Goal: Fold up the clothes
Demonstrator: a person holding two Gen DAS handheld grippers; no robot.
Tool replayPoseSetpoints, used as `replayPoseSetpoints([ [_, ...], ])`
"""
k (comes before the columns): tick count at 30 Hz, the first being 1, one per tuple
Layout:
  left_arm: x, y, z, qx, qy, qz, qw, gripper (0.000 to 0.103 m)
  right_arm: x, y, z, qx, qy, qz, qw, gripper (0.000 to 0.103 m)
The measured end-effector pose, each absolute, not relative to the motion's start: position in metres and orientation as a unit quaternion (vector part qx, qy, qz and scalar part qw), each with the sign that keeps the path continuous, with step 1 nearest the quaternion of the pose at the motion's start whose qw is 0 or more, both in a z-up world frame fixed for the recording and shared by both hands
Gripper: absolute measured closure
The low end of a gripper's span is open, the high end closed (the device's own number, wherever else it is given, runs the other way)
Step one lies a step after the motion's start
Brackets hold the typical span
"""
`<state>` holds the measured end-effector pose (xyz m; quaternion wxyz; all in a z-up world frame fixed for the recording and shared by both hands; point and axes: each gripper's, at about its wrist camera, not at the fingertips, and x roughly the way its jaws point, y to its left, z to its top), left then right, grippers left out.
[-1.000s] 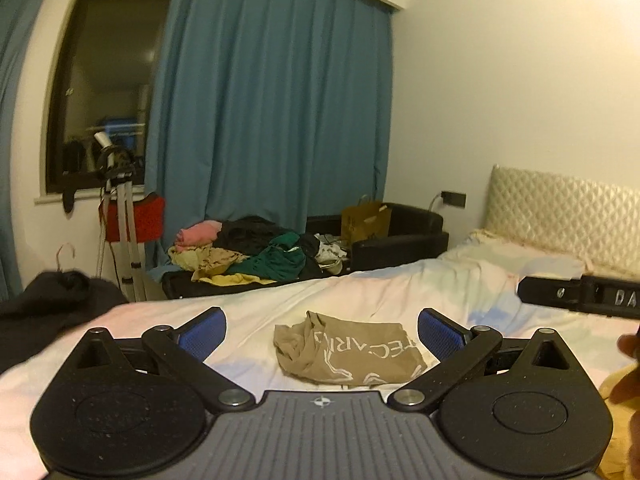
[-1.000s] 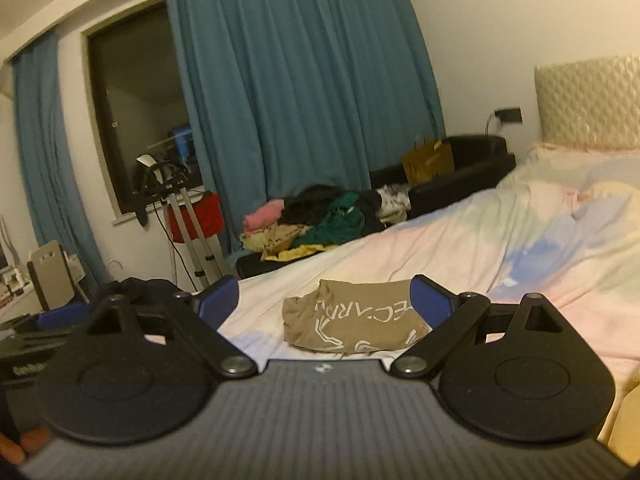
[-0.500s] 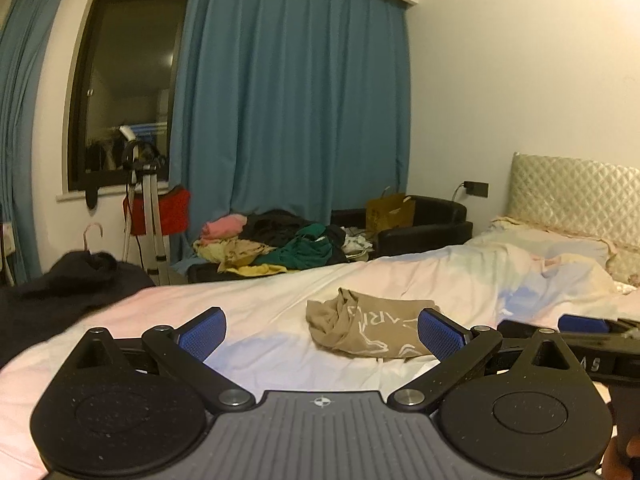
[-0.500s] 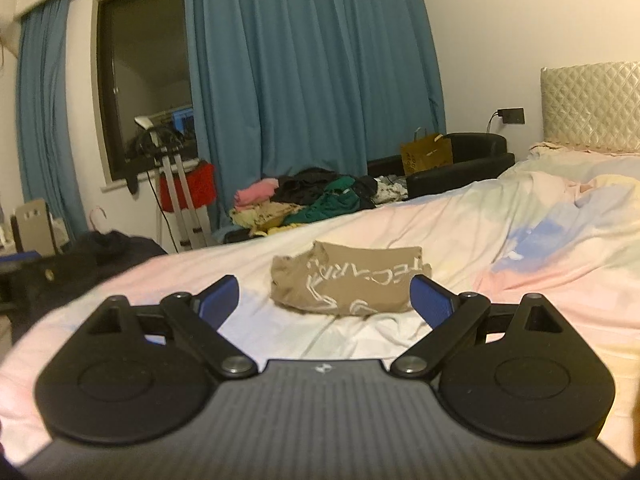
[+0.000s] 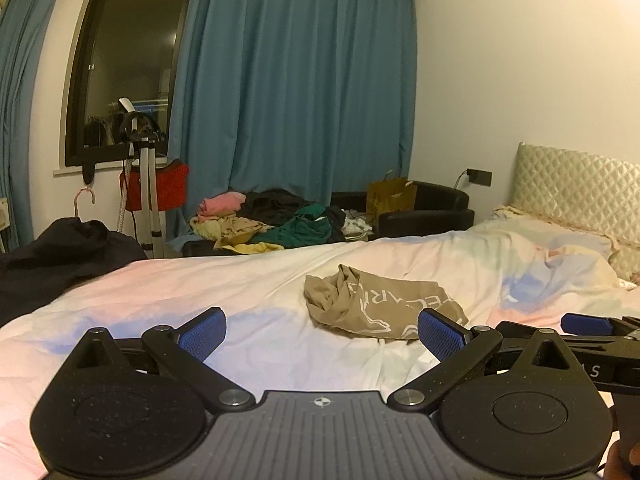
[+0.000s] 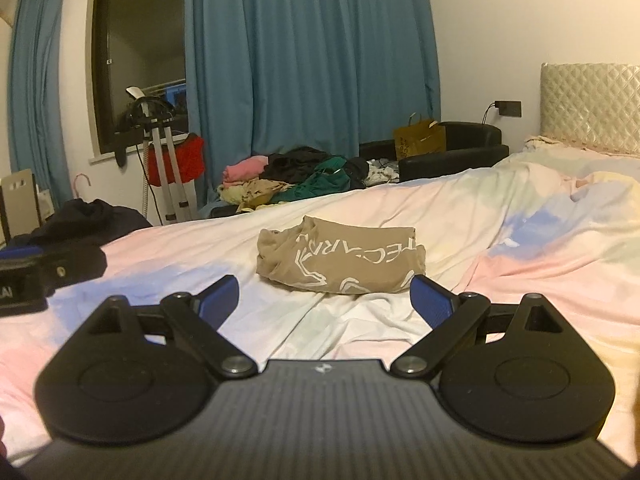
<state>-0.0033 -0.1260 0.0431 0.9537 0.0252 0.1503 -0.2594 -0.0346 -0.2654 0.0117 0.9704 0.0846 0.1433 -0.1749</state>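
A tan garment with white lettering (image 5: 376, 304) (image 6: 340, 262) lies folded in a rough bundle on the pastel bedsheet (image 5: 248, 280) (image 6: 520, 240). My left gripper (image 5: 322, 330) is open, short of the garment and a little to its left, with nothing between its blue pads. My right gripper (image 6: 324, 298) is also open, just in front of the garment's near edge and holding nothing. The right gripper's body (image 5: 580, 340) shows at the right edge of the left wrist view. The left gripper's body (image 6: 24, 276) shows at the left edge of the right wrist view.
A dark garment (image 5: 60, 256) is heaped at the bed's left end. Beyond the bed, a pile of mixed clothes (image 5: 276, 228) lies on a black sofa (image 5: 424, 212) with a paper bag (image 5: 390, 200). A tripod (image 5: 140, 184), blue curtains and a quilted headboard (image 5: 580, 196) stand behind.
Both grippers have dropped lower and swung, so the tan garment now sits further right in the left view and nearer in the right view. Both stay open.
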Motion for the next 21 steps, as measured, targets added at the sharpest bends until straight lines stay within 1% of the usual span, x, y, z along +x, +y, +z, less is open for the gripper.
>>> replayPoseSetpoints([
  [21,-0.007,-0.127,0.032,0.029,0.165,-0.248,0.954,0.000,-0.036,-0.262,0.011,0.074,0.155,-0.190,0.967,0.009],
])
